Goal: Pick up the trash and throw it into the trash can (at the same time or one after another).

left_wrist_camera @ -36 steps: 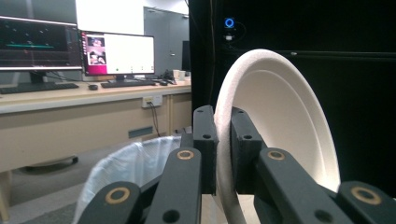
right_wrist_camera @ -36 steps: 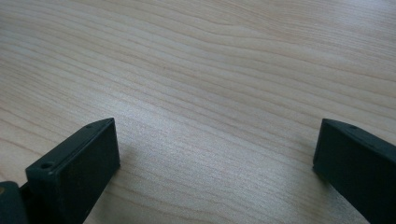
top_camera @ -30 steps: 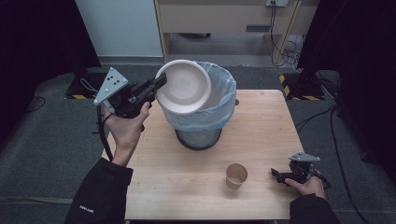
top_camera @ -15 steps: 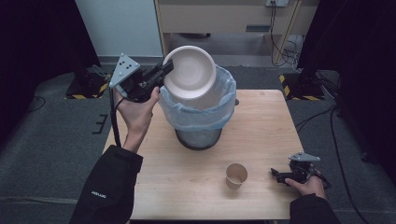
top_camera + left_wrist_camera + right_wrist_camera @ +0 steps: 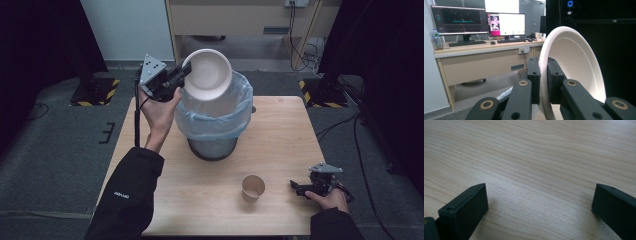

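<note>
Wooden and pale, the worktop [image 5: 280, 150] carries a bin [image 5: 212, 130] lined with a blue bag, and that bin is what the coming move turns on. We hold the white foam plate [image 5: 207, 75] up on edge just above the bin's near-left rim, its hollow face turned toward us and tipped over the opening — so the drop lies down and slightly to the right of the left hand-held gripper [image 5: 175, 80]. That gripper's jaws are pressed onto the plate's rim [image 5: 544, 75], one on each face, with the plate standing out beyond them. Our left arm is plainly the nearer one. A paper cup [image 5: 253, 187] stands upright near the front edge, well apart from the bin. Beside it, the right hand-held gripper [image 5: 299, 188] rests on the wood with jaws spread wide — nothing between them.
</note>
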### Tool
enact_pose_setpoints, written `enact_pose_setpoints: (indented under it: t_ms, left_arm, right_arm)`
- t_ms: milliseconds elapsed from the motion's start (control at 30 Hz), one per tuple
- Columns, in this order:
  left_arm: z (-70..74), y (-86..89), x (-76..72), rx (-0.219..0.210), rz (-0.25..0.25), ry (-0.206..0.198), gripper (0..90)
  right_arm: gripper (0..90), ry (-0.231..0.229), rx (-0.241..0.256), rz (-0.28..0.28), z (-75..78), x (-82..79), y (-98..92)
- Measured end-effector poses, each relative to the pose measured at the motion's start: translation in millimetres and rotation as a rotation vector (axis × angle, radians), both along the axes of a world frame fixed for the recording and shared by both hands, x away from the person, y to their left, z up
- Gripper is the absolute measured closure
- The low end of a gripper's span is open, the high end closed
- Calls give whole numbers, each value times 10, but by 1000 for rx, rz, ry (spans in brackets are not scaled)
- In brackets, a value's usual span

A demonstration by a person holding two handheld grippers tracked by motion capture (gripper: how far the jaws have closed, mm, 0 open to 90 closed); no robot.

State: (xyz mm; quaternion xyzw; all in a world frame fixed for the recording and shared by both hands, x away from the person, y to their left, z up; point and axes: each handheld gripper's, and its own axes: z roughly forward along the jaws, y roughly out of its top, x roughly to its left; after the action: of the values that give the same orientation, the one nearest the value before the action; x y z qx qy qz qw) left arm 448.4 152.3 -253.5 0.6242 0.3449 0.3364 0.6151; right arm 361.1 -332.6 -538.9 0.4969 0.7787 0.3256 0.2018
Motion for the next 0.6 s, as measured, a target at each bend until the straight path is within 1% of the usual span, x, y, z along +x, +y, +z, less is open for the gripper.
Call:
enact_pose_setpoints:
  t_ms: [133, 167, 200, 233, 300, 333, 433, 500, 533, 600]
  left_arm:
    - [-68, -33, 81, 8, 17, 26, 824]
    - [-68, -33, 81, 8, 17, 26, 821]
    - [-94, -38, 112, 3, 13, 40, 821]
    - [-127, -40, 149, -5, 2, 64, 788]
    - [-139, -38, 157, -2, 2, 69, 720]
    - [-153, -31, 150, -2, 2, 65, 720]
    - [-166, 21, 99, -23, 1, 68, 639]
    - [-170, 56, 46, -50, -12, 70, 579]
    - [-170, 82, -16, -54, -21, 76, 530]
    - [-180, 116, -120, -59, -40, 68, 499]
  right_arm:
    - [8, -1, -1, 1, 0, 2, 0]
    - [8, -1, -1, 1, 0, 2, 0]
    - [8, -4, -3, 3, -1, 3, -1]
    - [8, -3, -1, 2, -1, 3, -1]
    - [8, -4, -2, 3, -1, 3, -1]
    - [8, -3, -2, 3, -1, 3, -1]
    - [8, 0, 1, 1, 1, 1, 1]
    - [8, -2, -1, 2, 0, 2, 0]
    - [8, 0, -4, 4, 0, 1, -1]
    - [8, -2, -4, 5, 0, 3, -1]
